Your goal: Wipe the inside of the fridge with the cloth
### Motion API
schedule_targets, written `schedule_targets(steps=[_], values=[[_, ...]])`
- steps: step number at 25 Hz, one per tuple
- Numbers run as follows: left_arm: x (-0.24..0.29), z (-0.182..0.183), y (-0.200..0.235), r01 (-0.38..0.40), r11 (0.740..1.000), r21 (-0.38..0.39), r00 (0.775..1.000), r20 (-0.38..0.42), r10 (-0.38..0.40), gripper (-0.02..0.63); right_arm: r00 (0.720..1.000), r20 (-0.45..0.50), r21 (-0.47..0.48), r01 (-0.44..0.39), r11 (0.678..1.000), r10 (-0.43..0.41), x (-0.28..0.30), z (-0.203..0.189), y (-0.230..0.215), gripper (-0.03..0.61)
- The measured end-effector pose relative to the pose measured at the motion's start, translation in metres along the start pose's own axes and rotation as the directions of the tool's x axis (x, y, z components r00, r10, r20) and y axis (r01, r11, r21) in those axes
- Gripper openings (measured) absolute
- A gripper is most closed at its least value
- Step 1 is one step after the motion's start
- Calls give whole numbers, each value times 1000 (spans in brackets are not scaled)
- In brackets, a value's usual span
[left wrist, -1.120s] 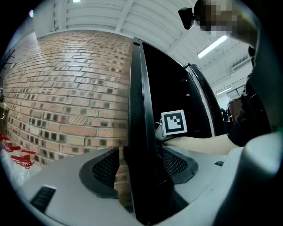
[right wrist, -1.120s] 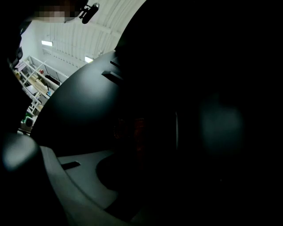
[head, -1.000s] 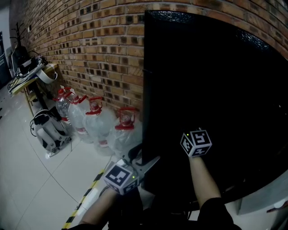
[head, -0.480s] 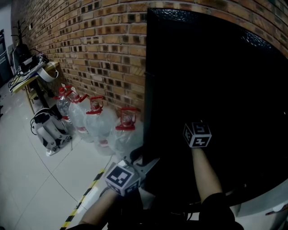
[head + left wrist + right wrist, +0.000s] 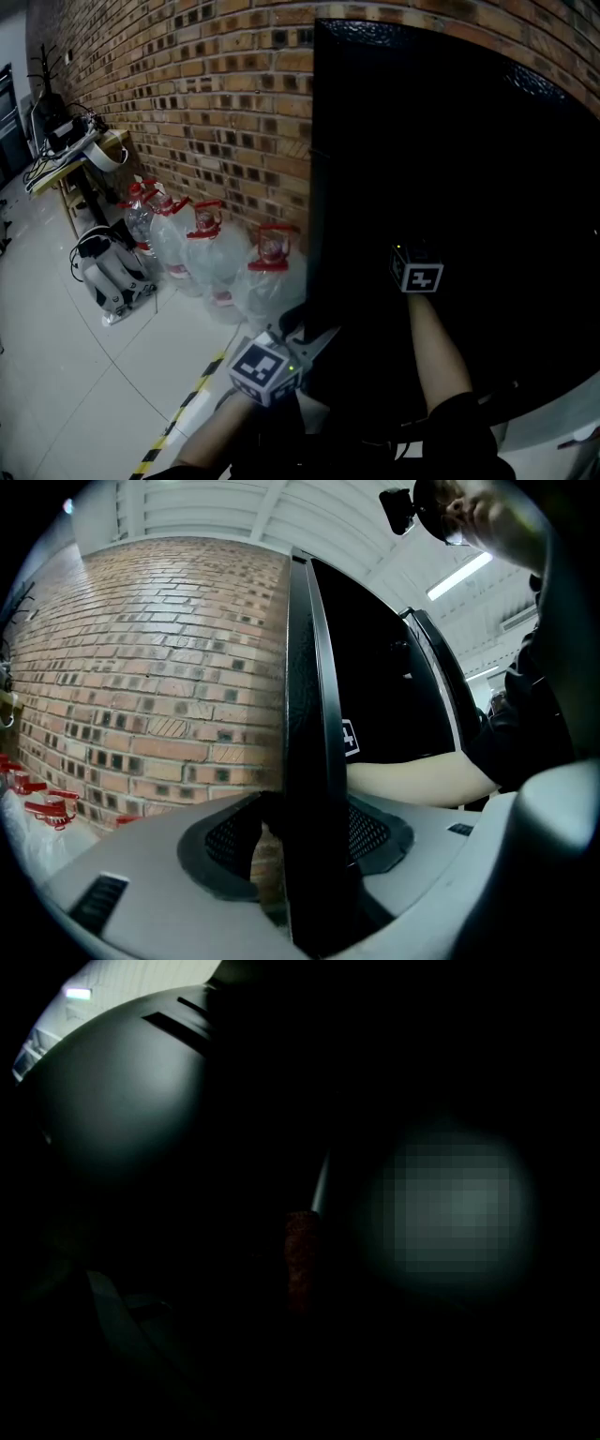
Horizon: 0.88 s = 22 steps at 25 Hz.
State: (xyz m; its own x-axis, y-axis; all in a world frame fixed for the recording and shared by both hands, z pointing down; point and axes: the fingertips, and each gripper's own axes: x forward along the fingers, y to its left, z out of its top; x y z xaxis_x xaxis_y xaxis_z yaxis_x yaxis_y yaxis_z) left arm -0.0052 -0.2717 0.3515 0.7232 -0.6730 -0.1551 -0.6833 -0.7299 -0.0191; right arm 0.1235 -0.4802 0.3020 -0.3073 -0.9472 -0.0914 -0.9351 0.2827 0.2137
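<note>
Two grippers are at the black fridge door [image 5: 450,141], which fills the right of the head view. The left gripper [image 5: 311,339], low in the middle, has just been closing its jaws and clamps the door's edge. The right gripper [image 5: 418,268] is in the dark, so I cannot tell how its jaws stand.

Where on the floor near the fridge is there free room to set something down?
The pale tiled floor is bare left of the striped tape, in front of the bag. Along the brick wall it is crowded: water jugs stand in a row up to the fridge.
</note>
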Motion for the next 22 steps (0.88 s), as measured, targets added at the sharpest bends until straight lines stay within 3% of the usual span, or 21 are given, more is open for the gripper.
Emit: schedule_targets(steps=[8,10,15,22], values=[[-9,4,-4,-12,1000,-7,1000,4,12,233,998,-59,-8,-7,1000,7,0,-6,-7,75],[-13,5,-8,-10,1000,-6,1000,5,10,233,997,-73,27,-20,999,21,-7,-16,-12,75],[-24,6,-12,-11,1000,5,1000,-9,11,233,996,13,159,-90,983,89,-57,-1,9,75],[-44,1,-22,-7,1000,9,1000,-27,8,235,959,112,97,-272,957,261,-143,16,76,75]])
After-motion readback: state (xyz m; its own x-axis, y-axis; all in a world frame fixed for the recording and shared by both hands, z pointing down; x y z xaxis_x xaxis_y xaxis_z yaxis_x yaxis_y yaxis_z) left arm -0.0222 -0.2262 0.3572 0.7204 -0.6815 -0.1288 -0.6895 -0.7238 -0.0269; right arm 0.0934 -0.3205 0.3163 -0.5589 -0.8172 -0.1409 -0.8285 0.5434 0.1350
